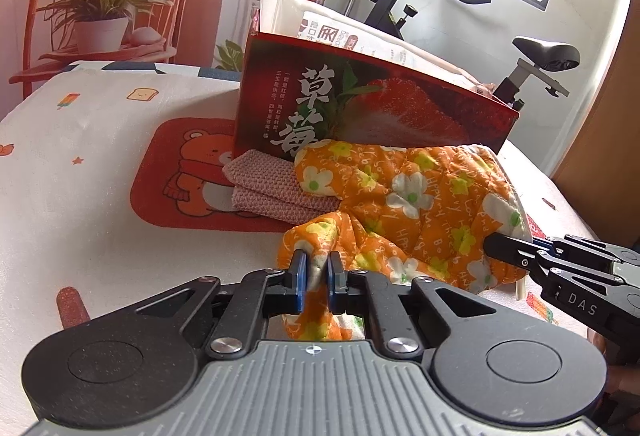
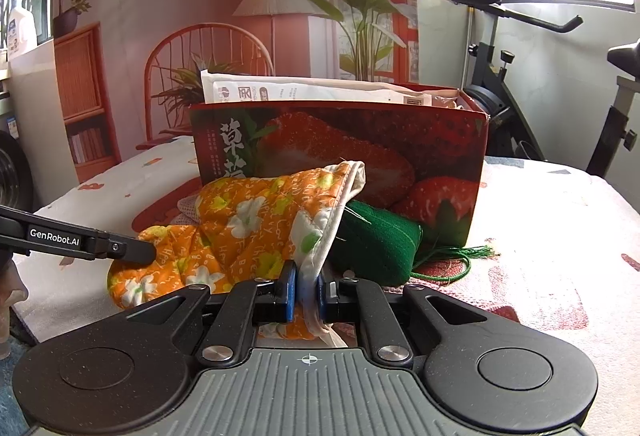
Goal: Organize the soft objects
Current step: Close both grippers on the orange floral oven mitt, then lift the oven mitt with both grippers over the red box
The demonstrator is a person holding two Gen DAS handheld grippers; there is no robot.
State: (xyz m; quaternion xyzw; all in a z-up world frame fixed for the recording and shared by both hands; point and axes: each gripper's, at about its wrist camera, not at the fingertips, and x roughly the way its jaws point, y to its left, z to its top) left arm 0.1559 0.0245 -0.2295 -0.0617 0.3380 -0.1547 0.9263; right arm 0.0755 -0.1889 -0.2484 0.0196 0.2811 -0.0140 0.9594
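Left gripper (image 1: 318,268) clamps the orange oven mitt (image 1: 404,196) at its thumb; right gripper (image 2: 307,290) clamps its cuff. Only the right wrist view shows the green knit item (image 2: 376,240); only the left shows the pink cloth (image 1: 268,184).

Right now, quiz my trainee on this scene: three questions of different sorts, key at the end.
1. True or false: the left gripper and right gripper are both clamped on the orange floral mitt.
2. What lies under the mitt's cuff, beside the strawberry box? A) green knitted item B) blue towel C) yellow sponge
3. Fill in: the folded pink cloth rests on a mat printed with a ____.

Key: 1 true; 2 A, the green knitted item; 3 bear, on the bear mat.
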